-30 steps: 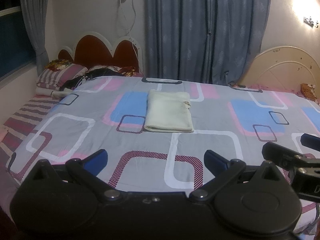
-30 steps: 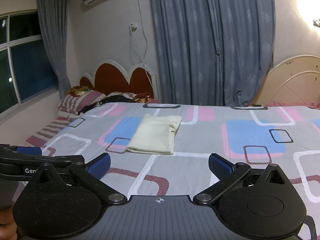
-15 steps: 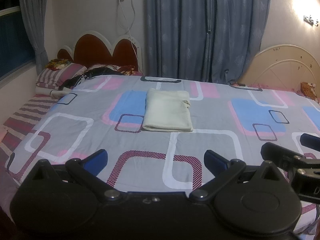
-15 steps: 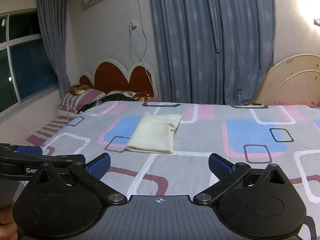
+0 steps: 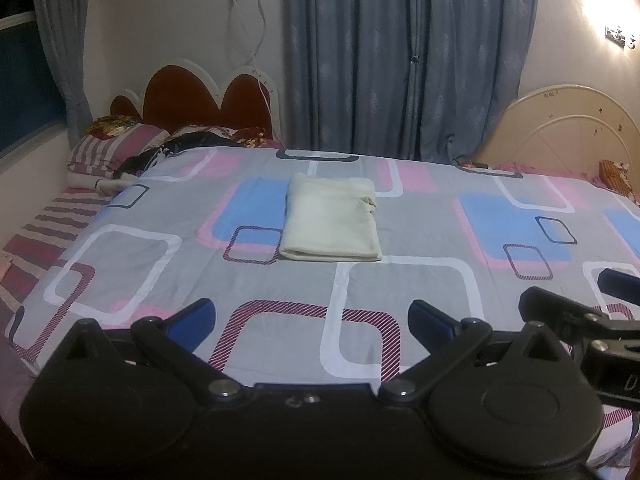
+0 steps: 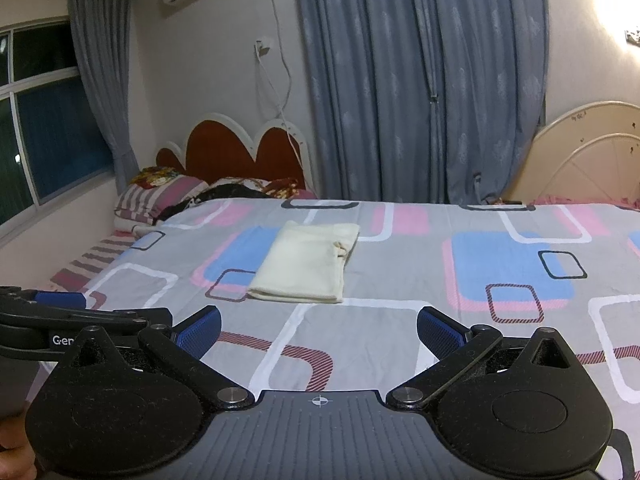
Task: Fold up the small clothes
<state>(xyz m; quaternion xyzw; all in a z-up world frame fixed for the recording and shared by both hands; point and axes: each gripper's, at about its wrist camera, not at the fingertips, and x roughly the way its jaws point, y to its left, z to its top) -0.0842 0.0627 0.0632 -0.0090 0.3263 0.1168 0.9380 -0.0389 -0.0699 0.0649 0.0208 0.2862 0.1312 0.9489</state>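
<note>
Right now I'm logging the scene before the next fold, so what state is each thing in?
Cream cloth: folded, lying flat on the bed.
Left claw: open, empty, above the bedspread.
Right claw: open, empty.
Bedspread: spread smooth.
Curtains: drawn shut.
Wall lamp: on.

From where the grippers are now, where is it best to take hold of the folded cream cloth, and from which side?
Probably the near short edge of the folded cream cloth, coming in low from the front. That edge is a rounded fold facing both open grippers, left and right, while the loose ends bunch at the far right corner.
</note>
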